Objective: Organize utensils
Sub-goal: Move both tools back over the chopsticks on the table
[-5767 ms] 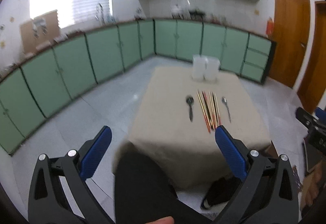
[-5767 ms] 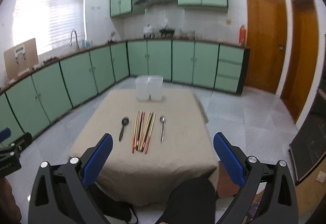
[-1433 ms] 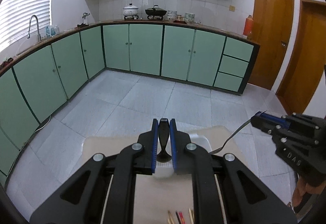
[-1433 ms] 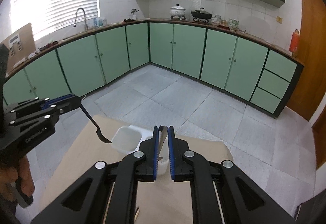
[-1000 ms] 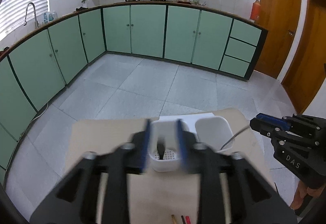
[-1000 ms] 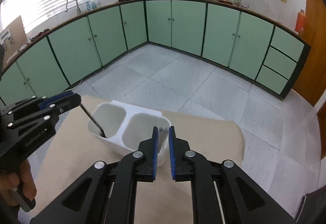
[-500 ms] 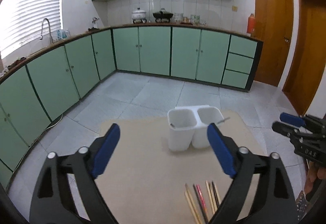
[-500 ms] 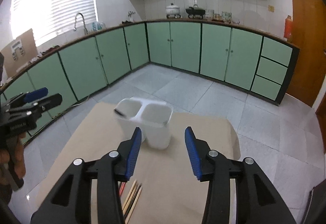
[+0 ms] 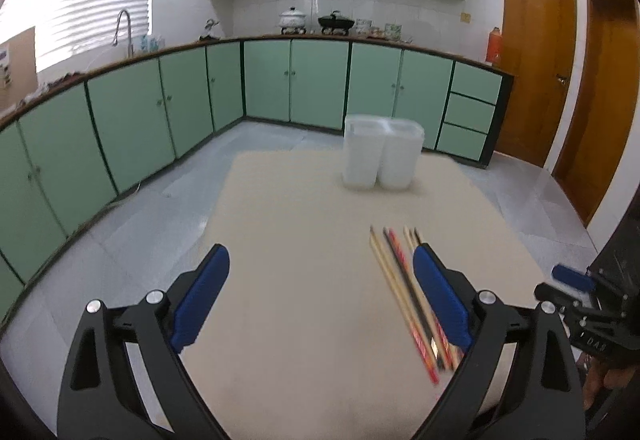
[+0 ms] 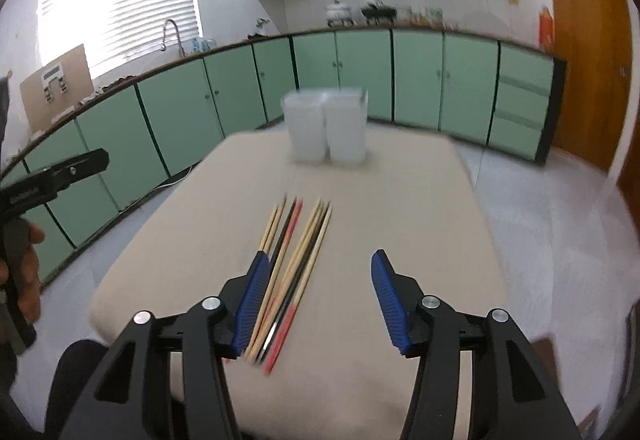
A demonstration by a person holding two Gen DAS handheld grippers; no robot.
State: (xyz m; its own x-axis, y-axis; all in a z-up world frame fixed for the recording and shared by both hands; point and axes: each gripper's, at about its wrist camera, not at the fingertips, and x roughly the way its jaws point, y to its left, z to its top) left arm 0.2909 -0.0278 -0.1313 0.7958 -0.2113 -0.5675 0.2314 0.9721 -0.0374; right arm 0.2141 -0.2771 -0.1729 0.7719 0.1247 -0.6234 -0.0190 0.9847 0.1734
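One white two-compartment utensil holder (image 10: 326, 127) stands at the table's far end. Roughly seven chopsticks (image 10: 294, 264) lie together nearer; blur prevents an exact count.

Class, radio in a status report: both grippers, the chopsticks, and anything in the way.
Left gripper and right gripper both opening, nothing between them. Chopsticks lie loose on the table, short of the white holder. Nothing in the way.

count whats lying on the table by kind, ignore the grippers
white two-compartment holder: 1
chopsticks: about 8; motion blur and overlap hide the exact number
total: about 9
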